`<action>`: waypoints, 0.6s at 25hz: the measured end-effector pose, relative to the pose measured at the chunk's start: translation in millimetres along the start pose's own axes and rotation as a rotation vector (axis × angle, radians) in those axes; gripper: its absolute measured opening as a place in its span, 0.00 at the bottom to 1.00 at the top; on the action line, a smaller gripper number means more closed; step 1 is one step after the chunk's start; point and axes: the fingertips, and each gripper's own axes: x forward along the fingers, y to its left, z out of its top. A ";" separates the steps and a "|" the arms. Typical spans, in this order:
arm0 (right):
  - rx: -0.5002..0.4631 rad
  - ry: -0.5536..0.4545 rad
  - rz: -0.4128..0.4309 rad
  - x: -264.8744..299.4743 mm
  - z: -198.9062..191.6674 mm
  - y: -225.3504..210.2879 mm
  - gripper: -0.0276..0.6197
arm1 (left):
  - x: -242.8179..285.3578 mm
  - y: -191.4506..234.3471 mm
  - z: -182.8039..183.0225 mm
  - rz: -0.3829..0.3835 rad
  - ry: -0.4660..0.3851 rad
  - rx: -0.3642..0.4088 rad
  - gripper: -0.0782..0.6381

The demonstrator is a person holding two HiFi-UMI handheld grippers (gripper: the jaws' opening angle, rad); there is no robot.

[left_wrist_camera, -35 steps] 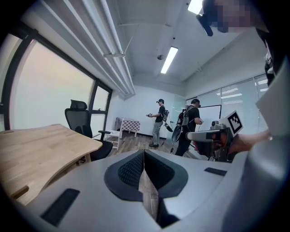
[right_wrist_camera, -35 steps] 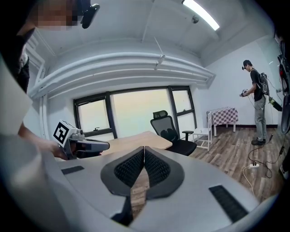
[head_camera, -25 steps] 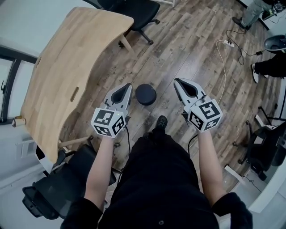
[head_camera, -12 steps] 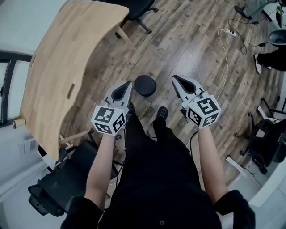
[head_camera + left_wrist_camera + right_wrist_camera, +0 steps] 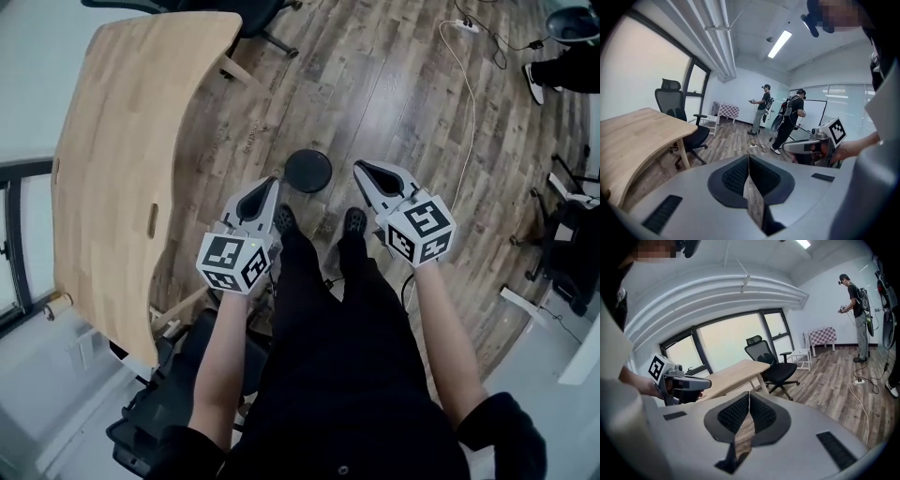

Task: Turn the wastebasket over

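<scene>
The approach is judged to be in hand: the wastebasket (image 5: 307, 172) stands untouched on the floor. The left gripper (image 5: 268, 186) and the right gripper (image 5: 362, 169) are held near it, one at either side, each with jaws pressed together on nothing. For a grasp, the jaws must first be spread. A desk (image 5: 112, 169) and a cable (image 5: 469, 103) lie well apart from the wastebasket, and nothing is seen in the way.

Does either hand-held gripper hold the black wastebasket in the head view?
No, the wastebasket stands free on the floor between the left hand-held gripper and the right hand-held gripper, touched by neither.
</scene>
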 end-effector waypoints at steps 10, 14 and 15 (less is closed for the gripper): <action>0.058 0.085 -0.080 28.3 -62.3 13.5 0.09 | 18.1 25.2 -52.6 -0.108 0.123 -0.036 0.13; 0.047 0.128 -0.085 43.0 -85.0 8.9 0.09 | 34.5 28.3 -81.0 -0.130 0.155 -0.061 0.13; 0.048 0.134 -0.083 47.9 -91.0 6.2 0.09 | 39.8 30.1 -89.2 -0.129 0.165 -0.063 0.13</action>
